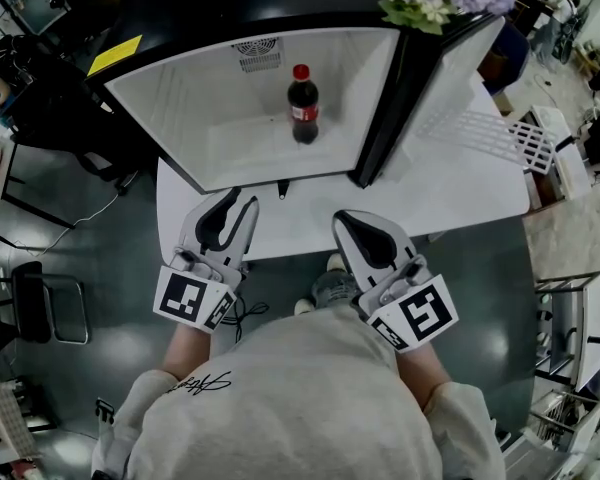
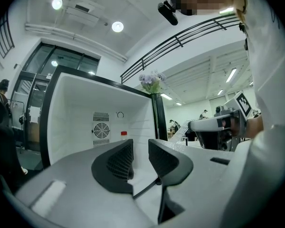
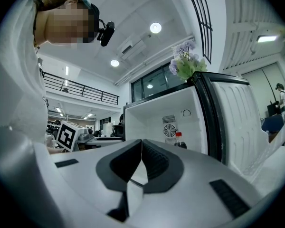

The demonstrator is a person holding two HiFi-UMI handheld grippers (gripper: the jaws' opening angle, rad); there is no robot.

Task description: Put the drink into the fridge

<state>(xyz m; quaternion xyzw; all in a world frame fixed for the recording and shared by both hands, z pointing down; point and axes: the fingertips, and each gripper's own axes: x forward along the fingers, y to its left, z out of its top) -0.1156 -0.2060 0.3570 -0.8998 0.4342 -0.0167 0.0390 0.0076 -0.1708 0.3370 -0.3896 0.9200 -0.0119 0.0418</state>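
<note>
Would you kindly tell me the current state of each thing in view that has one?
Fridge door: open.
Cola bottle: upright inside the fridge, capped.
Left gripper: jaws slightly apart, empty.
Right gripper: jaws together, empty.

Bottle mostly behind left claw

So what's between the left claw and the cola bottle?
Only bare white table and the floor of the fridge, seen in the head view. Nothing blocks the left claw from the cola bottle.
</note>
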